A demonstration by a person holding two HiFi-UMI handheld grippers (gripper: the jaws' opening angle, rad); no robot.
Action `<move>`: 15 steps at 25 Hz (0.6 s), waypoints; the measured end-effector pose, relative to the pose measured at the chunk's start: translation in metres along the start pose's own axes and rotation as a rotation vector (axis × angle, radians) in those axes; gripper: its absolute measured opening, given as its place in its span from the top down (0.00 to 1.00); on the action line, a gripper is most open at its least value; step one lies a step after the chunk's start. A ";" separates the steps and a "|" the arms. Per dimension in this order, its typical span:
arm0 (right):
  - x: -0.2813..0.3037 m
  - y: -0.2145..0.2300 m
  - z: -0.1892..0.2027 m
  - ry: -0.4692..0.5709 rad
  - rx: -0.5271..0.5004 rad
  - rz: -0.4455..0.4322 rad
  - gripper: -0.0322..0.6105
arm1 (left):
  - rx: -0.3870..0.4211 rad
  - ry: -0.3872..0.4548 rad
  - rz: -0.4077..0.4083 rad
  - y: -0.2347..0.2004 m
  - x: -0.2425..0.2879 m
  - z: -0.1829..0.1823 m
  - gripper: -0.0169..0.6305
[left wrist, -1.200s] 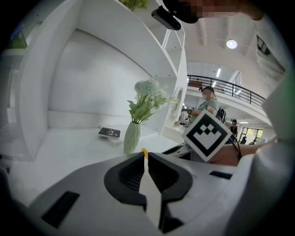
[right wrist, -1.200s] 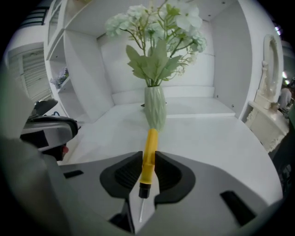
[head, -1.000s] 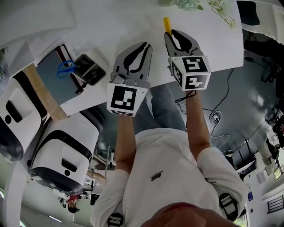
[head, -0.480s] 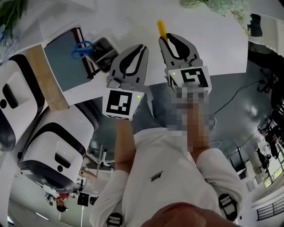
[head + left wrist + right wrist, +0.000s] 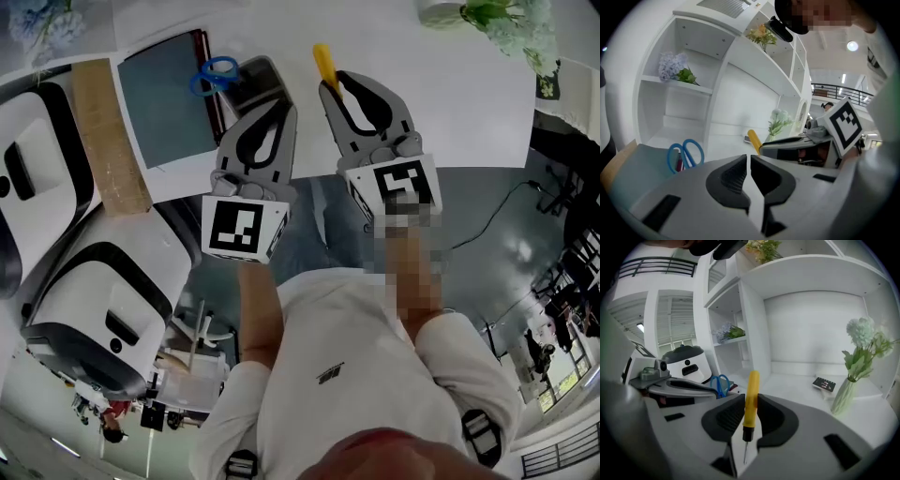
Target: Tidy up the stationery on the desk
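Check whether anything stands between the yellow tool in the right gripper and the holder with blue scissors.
Nothing visible lies between the yellow tool and the holder; the shut left gripper hangs close beside that path.

1. A white shelf unit [image 5: 717, 70] holds lilac flowers [image 5: 672, 65] on one shelf and yellow flowers [image 5: 761, 33] higher up.
2. A pale vase [image 5: 843, 398] of greenish-white blooms stands near a small dark remote [image 5: 824, 384].
3. Two white-and-black machines [image 5: 112, 309] sit side by side.

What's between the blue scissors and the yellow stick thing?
In the head view, a dark holder sits right beside the blue scissors, then only bare white desk up to the yellow tool.
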State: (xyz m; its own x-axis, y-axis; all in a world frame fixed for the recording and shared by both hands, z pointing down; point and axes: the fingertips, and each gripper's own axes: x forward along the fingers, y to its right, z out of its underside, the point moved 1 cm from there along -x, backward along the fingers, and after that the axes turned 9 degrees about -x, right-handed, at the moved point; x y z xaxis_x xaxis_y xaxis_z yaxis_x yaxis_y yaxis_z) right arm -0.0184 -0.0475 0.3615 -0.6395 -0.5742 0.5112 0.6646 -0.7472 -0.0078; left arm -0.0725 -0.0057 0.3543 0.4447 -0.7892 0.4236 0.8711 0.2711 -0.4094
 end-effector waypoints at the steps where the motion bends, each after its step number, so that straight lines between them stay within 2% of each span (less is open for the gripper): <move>1: 0.002 -0.006 -0.004 0.015 -0.007 -0.010 0.85 | -0.003 0.003 -0.009 -0.005 -0.005 0.000 0.97; 15: 0.027 -0.074 -0.043 0.163 -0.081 -0.129 0.85 | -0.042 0.037 -0.098 -0.047 -0.048 -0.001 0.97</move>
State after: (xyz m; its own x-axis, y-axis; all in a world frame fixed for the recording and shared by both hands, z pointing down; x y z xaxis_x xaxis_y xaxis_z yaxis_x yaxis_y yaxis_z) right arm -0.1012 -0.0216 0.3391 -0.7757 -0.5135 0.3671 0.5440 -0.8388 -0.0237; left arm -0.1348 0.0188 0.3519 0.3487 -0.8311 0.4332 0.9004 0.1688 -0.4010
